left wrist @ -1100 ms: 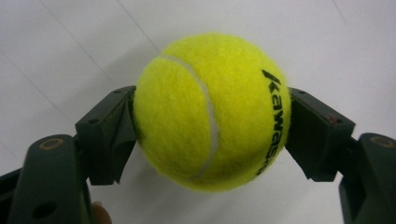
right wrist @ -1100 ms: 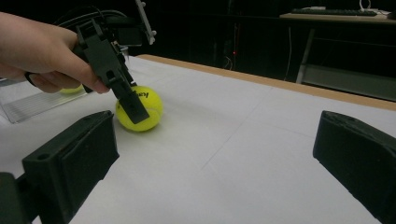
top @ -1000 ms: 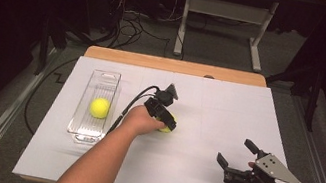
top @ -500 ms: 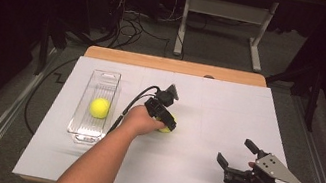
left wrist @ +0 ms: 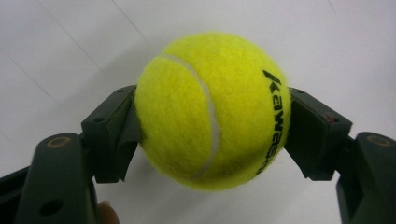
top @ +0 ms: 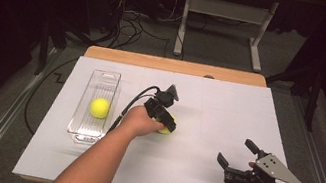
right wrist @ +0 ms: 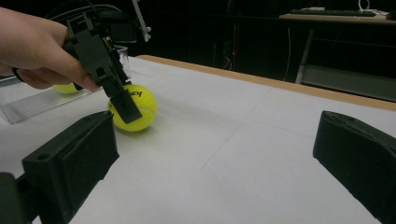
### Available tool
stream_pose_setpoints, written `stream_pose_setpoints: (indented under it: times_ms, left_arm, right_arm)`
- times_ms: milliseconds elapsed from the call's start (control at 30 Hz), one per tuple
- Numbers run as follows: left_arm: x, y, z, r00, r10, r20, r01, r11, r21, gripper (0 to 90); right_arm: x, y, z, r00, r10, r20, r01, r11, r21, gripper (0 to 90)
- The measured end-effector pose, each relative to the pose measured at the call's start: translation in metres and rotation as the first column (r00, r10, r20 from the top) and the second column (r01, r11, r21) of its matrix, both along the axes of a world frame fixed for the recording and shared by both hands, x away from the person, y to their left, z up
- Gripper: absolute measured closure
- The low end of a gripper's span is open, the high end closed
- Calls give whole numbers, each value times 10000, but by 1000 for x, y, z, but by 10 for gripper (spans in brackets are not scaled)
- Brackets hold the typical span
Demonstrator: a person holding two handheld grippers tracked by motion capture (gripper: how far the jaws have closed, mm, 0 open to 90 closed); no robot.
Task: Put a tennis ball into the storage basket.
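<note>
In the high view the left tool (top: 166,121) and the hand (top: 139,121) on it cover most of the ball (top: 168,124), leaving a yellow sliver at its right side. The left tool's view gives the ball (left wrist: 212,109) whole: both pads press its sides, the left jaw cut off at the bottom edge, and the black lettering is only partly readable. The ball rests on the white tabletop (top: 197,173) near its middle, clamped in the closed left tool.

The right tool (top: 239,162) sits near the tabletop's right front corner, well apart from the ball, jaws wide apart with nothing between them; its grey plate hides part of the hand beneath. In its own view the two jaws frame the left tool (right wrist: 122,98) and the ball (right wrist: 135,108) farther off.

A clear tray (top: 85,128) lies along the left side of the tabletop with a second ball (top: 99,108) inside. Nothing stands between the gripped ball and the tray.

Compared with a second ago, both hands sit in the same places, and the left tool's grip looks unchanged.
</note>
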State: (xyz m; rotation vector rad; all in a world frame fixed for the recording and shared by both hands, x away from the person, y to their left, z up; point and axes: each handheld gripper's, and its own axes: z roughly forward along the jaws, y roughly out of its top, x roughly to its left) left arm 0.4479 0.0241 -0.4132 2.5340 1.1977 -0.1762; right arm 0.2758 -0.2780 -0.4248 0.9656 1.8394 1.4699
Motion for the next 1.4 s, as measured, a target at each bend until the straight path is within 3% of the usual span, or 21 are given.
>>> stream_pose_setpoints:
  times_ms: [267,700,1400]
  left_arm:
    - [-6,6,6,10000,-20,-14,20,9999,139,267]
    - [-17,18,9,9999,76,-139,-77,9999,-112,268]
    - [-35,30,18,9997,-199,-171,203,9996,199,268]
  right_arm:
    - [0,1,0,10000,-5,-5,5,10000,-23,4]
    - [-2,1,1,10000,-17,78,17,10000,-39,4]
    - [-3,0,2,10000,-37,85,36,10000,13,4]
